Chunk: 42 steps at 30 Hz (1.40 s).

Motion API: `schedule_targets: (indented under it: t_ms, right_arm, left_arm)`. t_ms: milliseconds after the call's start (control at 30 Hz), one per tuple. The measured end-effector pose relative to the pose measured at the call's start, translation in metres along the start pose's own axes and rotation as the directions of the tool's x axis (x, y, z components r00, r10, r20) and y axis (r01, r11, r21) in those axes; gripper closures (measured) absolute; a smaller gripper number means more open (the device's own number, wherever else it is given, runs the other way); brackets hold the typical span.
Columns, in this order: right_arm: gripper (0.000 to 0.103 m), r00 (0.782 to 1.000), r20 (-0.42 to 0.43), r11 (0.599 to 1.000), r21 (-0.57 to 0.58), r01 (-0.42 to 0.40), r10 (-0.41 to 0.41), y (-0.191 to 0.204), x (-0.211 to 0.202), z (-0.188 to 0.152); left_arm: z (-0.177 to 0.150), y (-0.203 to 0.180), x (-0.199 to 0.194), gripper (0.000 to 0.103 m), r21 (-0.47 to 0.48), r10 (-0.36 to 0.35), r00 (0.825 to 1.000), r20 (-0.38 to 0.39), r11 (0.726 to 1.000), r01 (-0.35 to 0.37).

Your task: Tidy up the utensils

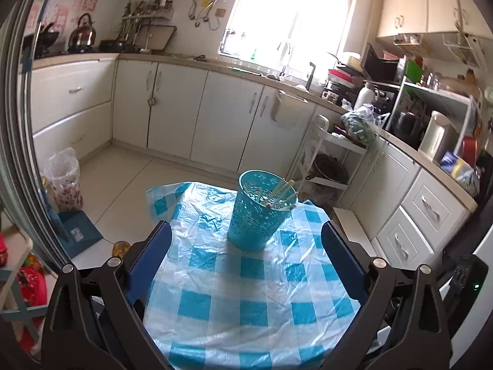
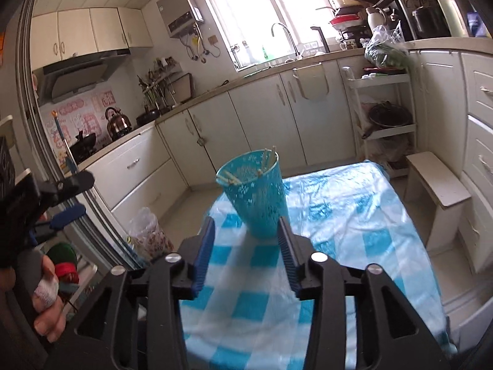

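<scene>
Left wrist view: the bench [image 1: 246, 308], covered by a blue-and-white checked plastic sheet, carries a turquoise perforated plastic utensil cup [image 1: 258, 212] standing upright near its far edge. Pale wooden chopsticks [image 1: 282, 194] lean inside the cup, tips above the rim. The left hand-held gripper [image 1: 246, 240] stands wide apart, nothing between its blue fingers. In the right wrist view, the right hand-held gripper [image 2: 245, 231] is partly spread and empty, the cup just beyond its fingertips.
</scene>
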State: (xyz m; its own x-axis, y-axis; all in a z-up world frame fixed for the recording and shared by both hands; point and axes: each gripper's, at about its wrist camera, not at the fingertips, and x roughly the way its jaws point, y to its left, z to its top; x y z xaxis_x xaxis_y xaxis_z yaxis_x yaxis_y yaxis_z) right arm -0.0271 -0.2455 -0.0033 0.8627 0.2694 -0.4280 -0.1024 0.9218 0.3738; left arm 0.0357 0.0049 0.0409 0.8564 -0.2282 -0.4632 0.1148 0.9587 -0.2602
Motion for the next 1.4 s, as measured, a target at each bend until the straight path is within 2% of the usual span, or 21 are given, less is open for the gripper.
schedule_targets:
  t_ms: [67, 233, 467, 533, 633, 733, 800, 900, 1033, 1100, 1233, 1400]
  right_arm:
    - [0.056, 1.0, 0.005, 1.0, -0.005, 0.003, -0.003, 0.005, -0.013, -0.001]
    - [0.042, 0.999, 0.033, 0.999, -0.031, 0.02, -0.019, 0.022, -0.043, -0.004]
    - [0.032, 0.997, 0.074, 0.999, -0.04, 0.036, -0.033, 0.039, -0.078, 0.0]
    - [0.027, 0.996, 0.08, 0.998, -0.039, 0.052, -0.049, 0.043, -0.089, 0.001]
    - [0.021, 0.993, 0.096, 0.996, -0.043, 0.076, -0.072, 0.048, -0.107, 0.001]
    - [0.016, 0.992, 0.098, 0.995, -0.041, 0.09, -0.085, 0.053, -0.125, -0.005]
    - [0.015, 0.991, 0.097, 0.995, -0.039, 0.095, -0.091, 0.057, -0.134, -0.009]
    - [0.013, 0.991, 0.085, 0.994, -0.034, 0.102, -0.098, 0.062, -0.145, -0.018]
    - [0.011, 0.994, 0.056, 0.995, -0.012, 0.099, -0.098, 0.066, -0.157, -0.033]
    - [0.009, 0.994, 0.049, 0.995, -0.003, 0.096, -0.096, 0.068, -0.163, -0.037]
    - [0.008, 0.994, 0.052, 0.995, 0.0, 0.1, -0.1, 0.071, -0.173, -0.043]
    - [0.008, 0.994, 0.059, 0.996, -0.008, 0.093, -0.093, 0.075, -0.179, -0.045]
  left_arm:
    - [-0.005, -0.006, -0.015, 0.008, 0.024, 0.011, 1.0, 0.008, 1.0, -0.011]
    - [-0.014, -0.018, -0.049, 0.008, 0.073, 0.056, 0.998, 0.034, 0.996, -0.059]
    - [-0.021, -0.033, -0.092, 0.008, 0.112, 0.1, 0.994, 0.048, 0.988, -0.105]
    - [-0.022, -0.037, -0.103, 0.008, 0.12, 0.096, 0.995, 0.041, 0.988, -0.1]
    - [-0.027, -0.043, -0.122, 0.007, 0.155, 0.035, 0.999, 0.008, 0.987, -0.036]
    - [-0.034, -0.048, -0.138, 0.007, 0.185, 0.035, 0.999, -0.001, 0.982, -0.035]
    - [-0.038, -0.048, -0.148, 0.007, 0.17, 0.049, 0.999, 0.013, 0.984, -0.05]
    - [-0.044, -0.046, -0.161, 0.007, 0.13, 0.04, 0.999, -0.006, 0.991, -0.039]
    - [-0.052, -0.055, -0.181, 0.007, 0.191, 0.058, 0.998, -0.027, 0.98, -0.052]
    - [-0.055, -0.058, -0.19, 0.007, 0.213, 0.081, 0.997, -0.013, 0.974, -0.076]
    - [-0.061, -0.055, -0.205, 0.007, 0.169, 0.083, 0.997, 0.009, 0.982, -0.083]
    - [-0.066, -0.053, -0.21, 0.007, 0.156, 0.125, 0.992, -0.003, 0.98, -0.123]
